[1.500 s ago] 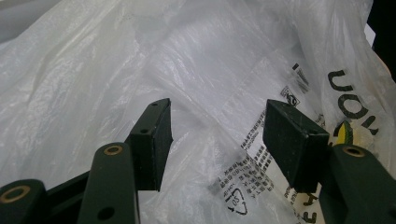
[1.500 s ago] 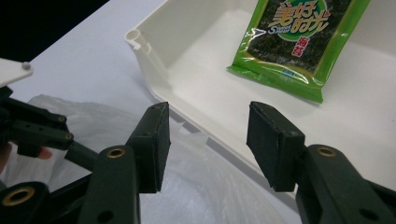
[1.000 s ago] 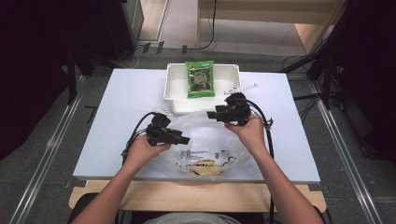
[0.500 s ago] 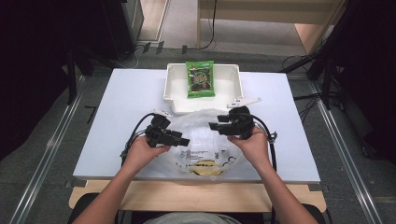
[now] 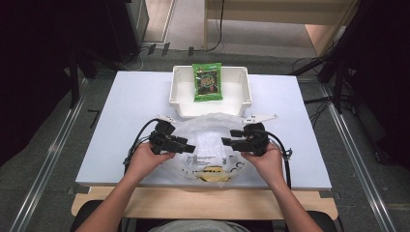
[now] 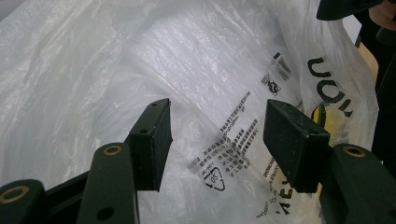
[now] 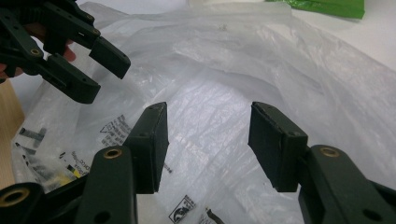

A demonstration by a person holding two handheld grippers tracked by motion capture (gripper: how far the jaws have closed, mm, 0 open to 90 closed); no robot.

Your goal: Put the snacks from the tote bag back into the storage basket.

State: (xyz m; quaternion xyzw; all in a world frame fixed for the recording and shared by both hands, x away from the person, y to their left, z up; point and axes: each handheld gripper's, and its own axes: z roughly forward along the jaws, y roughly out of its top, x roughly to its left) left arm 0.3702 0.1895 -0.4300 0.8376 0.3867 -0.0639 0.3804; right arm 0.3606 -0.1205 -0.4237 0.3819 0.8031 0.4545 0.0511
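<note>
Two grippers, left gripper (image 5: pixel 189 146) and right gripper (image 5: pixel 227 141), hover with jaws apart over a crinkled translucent plastic bag (image 5: pixel 209 129).

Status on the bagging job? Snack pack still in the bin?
Done: nothing packed that I can see. The green snack pack still lies in the white bin. In hand: both grippers hover over the clear plastic bag, left gripper and right gripper open, film showing between the fingers, nothing pinched. Left, probably: grip the bag, open it, move the pack in.
</note>
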